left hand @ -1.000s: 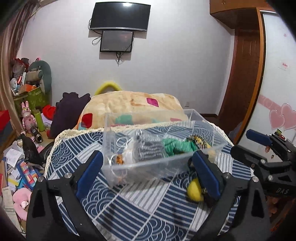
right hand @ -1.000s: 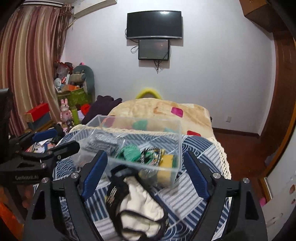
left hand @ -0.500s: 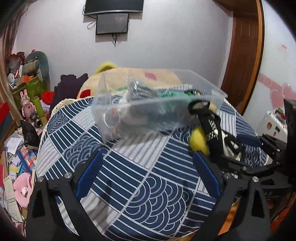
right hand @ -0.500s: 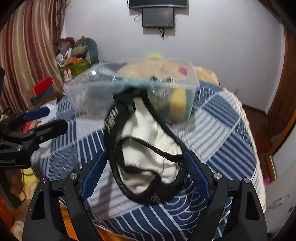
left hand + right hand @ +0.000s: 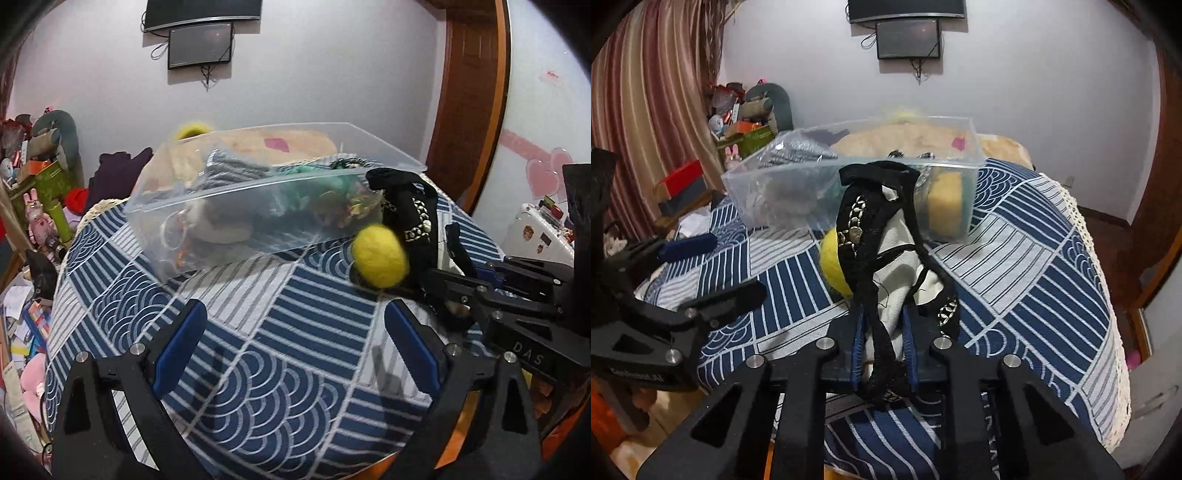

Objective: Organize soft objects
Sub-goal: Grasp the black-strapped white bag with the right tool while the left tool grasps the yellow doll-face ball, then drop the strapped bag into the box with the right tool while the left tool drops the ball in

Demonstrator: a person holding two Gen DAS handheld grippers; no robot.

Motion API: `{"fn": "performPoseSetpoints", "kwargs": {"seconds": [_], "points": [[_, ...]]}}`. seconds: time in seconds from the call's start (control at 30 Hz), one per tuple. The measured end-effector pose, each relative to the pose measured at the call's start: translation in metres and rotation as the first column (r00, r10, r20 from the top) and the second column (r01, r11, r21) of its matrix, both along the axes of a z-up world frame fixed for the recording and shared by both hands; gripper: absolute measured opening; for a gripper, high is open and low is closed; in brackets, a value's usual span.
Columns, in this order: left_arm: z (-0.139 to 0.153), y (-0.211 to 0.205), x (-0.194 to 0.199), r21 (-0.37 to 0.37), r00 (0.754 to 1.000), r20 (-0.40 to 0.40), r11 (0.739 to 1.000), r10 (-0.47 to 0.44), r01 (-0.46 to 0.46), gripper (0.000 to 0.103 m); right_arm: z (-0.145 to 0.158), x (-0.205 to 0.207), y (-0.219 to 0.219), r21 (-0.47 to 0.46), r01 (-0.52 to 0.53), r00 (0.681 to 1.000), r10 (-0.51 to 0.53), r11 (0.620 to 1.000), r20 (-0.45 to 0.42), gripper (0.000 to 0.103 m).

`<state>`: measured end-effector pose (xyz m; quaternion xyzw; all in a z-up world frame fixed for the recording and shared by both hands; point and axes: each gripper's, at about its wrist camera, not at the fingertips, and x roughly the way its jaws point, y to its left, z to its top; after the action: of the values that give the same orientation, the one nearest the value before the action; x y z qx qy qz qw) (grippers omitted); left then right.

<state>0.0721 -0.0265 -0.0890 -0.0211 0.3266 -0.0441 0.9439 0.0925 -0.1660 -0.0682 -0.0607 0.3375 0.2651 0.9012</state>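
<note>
right tongs [image 5: 882, 343] squeezed tight on a black and white cloth bag [image 5: 886, 258], with the blue pads pressing its lower end from both sides. bag hanging up from the tongs, top strap reaching the front wall of the clear box [image 5: 798, 184]. seen from the left side too: bag [image 5: 413, 218] caught in the right tongs [image 5: 454, 295], just right of the box [image 5: 236, 206].

left tongs [image 5: 291, 339] spread wide, holding nothing, low over the blue and white cloth [image 5: 258, 369] on the table. also seen at the left in the right view [image 5: 701, 266], wide apart there too.

yellow ball [image 5: 380, 256] on the cloth, just beside the bag and near the front corner of the box. partly hidden behind the bag in the right view [image 5: 831, 262].

box sitting on the cloth, full of soft things: something grey [image 5: 232, 173], something green [image 5: 332, 181], a yellow sponge [image 5: 945, 203] at its right end.
</note>
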Motion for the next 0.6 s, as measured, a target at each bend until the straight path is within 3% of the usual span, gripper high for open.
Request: {"fn": "performPoseSetpoints", "kwargs": {"seconds": [0.3, 0.47, 0.53, 0.6], "points": [[0.003, -0.024, 0.028, -0.033, 0.998, -0.016, 0.997, -0.063, 0.063, 0.097, 0.012, -0.006, -0.015, 0.03, 0.03, 0.999, -0.031, 0.999, 0.038, 0.015], [-0.008, -0.029, 0.052, -0.052, 0.994, -0.08, 0.996, -0.078, 0.074, 0.065, 0.017, -0.006, -0.021, 0.039, 0.049, 0.997, -0.051, 0.998, 0.052, 0.015], [-0.011, -0.027, 0.057, -0.087, 0.991, -0.094, 0.993, -0.093, 0.085, 0.043, 0.016, -0.006, -0.021, 0.038, 0.05, 0.997, -0.052, 0.998, 0.055, 0.015], [-0.011, -0.025, 0.055, -0.106, 0.991, -0.082, 0.99, -0.101, 0.092, 0.043, 0.016, -0.007, -0.021, 0.035, 0.05, 0.997, -0.052, 0.998, 0.059, 0.016]]}}
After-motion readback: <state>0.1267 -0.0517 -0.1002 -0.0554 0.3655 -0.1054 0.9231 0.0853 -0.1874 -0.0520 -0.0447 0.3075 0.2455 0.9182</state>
